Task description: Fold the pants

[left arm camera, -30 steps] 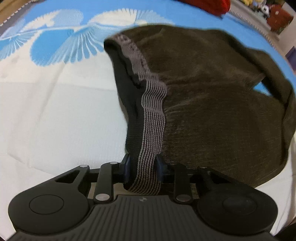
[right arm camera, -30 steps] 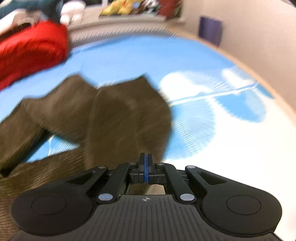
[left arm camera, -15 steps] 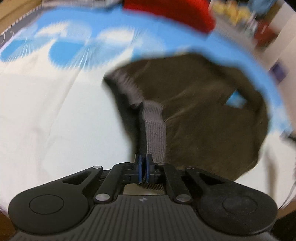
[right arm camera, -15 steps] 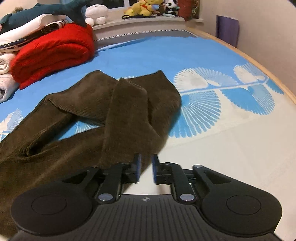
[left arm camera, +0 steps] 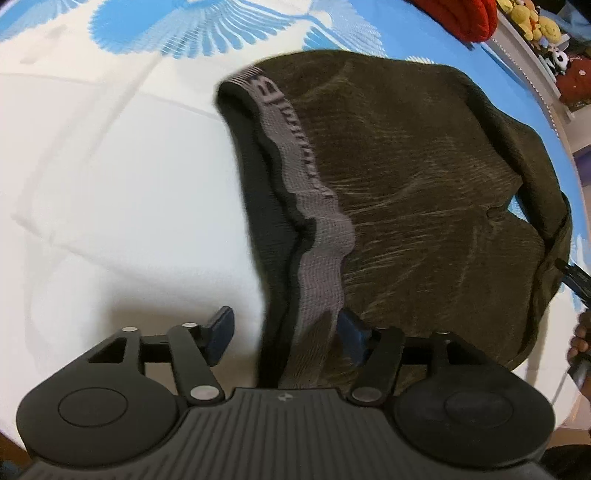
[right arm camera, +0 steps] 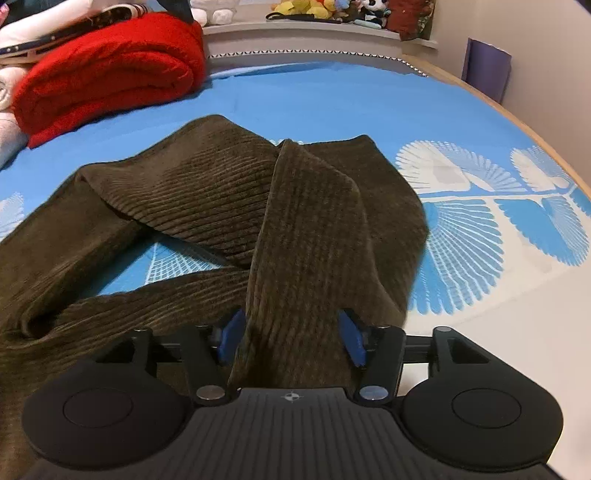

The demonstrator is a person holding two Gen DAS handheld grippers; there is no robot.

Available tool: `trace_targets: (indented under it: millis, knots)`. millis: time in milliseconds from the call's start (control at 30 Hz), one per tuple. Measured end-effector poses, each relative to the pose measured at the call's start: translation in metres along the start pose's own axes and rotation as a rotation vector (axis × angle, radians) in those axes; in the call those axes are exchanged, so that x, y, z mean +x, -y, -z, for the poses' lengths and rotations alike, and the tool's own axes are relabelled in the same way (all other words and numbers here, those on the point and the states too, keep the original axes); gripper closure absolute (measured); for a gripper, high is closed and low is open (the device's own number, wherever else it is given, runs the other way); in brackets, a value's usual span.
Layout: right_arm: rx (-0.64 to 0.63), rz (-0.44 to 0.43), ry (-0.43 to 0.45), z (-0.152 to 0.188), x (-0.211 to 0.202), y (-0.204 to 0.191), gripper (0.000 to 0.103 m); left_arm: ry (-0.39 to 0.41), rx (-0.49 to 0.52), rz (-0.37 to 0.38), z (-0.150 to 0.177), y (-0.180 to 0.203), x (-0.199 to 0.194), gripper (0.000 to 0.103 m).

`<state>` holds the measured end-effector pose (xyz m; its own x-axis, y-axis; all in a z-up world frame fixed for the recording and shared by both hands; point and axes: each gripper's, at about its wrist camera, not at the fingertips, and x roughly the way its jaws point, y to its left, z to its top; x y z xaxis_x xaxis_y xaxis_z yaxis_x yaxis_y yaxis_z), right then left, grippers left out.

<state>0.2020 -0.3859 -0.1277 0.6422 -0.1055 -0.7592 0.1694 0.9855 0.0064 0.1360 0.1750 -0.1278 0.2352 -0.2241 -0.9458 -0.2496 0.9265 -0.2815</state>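
Observation:
Dark brown corduroy pants (left arm camera: pixel 413 206) lie rumpled on the bed, with a grey elastic waistband (left arm camera: pixel 317 240) running toward the left wrist camera. My left gripper (left arm camera: pixel 286 334) is open, its blue-padded jaws wide apart on either side of the waistband end. In the right wrist view the pants (right arm camera: pixel 229 192) show their legs crossed and folded over each other. My right gripper (right arm camera: pixel 291 338) is open, with a ridge of one leg lying between its jaws.
The bed has a blue and white fan-patterned sheet (right arm camera: pixel 480 229). A rolled red blanket (right arm camera: pixel 107 74) lies at the far left, with stuffed toys (right arm camera: pixel 332 11) on a ledge behind. The wooden bed edge (right arm camera: pixel 535 129) runs along the right.
Both grippers have opened: the left was shut on the waistband half a second ago, the right was nearly shut. The right gripper now has the pant leg between its jaws.

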Motion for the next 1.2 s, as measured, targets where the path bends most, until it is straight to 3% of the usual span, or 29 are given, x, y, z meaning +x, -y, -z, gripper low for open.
trace_targets:
  millis: [233, 333, 367, 400, 467, 533, 600, 767, 833, 900, 1000, 1067, 1133, 1200]
  knots:
    - [-0.041, 0.04, -0.02, -0.005, 0.037, -0.018, 0.039, -0.066, 0.088, -0.041, -0.01, 0.027, 0.033, 0.028]
    - [-0.076, 0.097, -0.035, -0.005, 0.042, -0.019, 0.057, -0.089, 0.151, -0.077, -0.008, 0.034, 0.044, 0.029]
    - [-0.061, 0.094, -0.031, -0.006, 0.039, -0.015, 0.076, -0.088, 0.166, -0.083, -0.008, 0.035, 0.045, 0.03]
    - [-0.032, 0.085, -0.022, -0.008, 0.034, -0.007, 0.087, -0.083, 0.178, -0.085, -0.007, 0.037, 0.045, 0.035]
    - [0.047, 0.091, 0.025, -0.014, 0.016, 0.013, 0.088, -0.069, 0.186, -0.077, -0.006, 0.038, 0.042, 0.051]
    - [0.132, 0.094, 0.096, -0.02, -0.011, 0.037, 0.089, -0.047, 0.187, -0.075, -0.004, 0.038, 0.038, 0.067]
    - [0.197, 0.075, 0.164, -0.022, -0.043, 0.061, 0.09, -0.004, 0.206, -0.084, 0.0, 0.042, 0.029, 0.076]
    - [0.152, 0.023, 0.214, 0.001, -0.107, 0.098, 0.091, 0.231, 0.27, -0.124, 0.012, 0.059, -0.024, 0.081]
    - [0.097, -0.067, 0.182, 0.015, -0.125, 0.108, 0.091, 0.311, 0.267, -0.157, 0.019, 0.059, -0.047, 0.081]
    - [-0.027, -0.152, 0.101, 0.033, -0.136, 0.11, 0.091, 0.329, 0.242, -0.21, 0.024, 0.052, -0.056, 0.081]
    - [-0.207, -0.217, -0.178, 0.08, -0.123, 0.11, 0.091, 0.226, 0.212, -0.296, 0.028, 0.038, -0.042, 0.075]
    - [-0.31, -0.198, -0.279, 0.104, -0.116, 0.111, 0.09, 0.145, 0.207, -0.312, 0.029, 0.033, -0.029, 0.068]
    - [-0.324, -0.206, -0.251, 0.107, -0.121, 0.119, 0.088, 0.131, 0.196, -0.337, 0.027, 0.031, -0.026, 0.064]
    - [-0.249, -0.226, -0.167, 0.096, -0.13, 0.129, 0.069, 0.142, 0.178, -0.316, 0.027, 0.031, -0.026, 0.056]
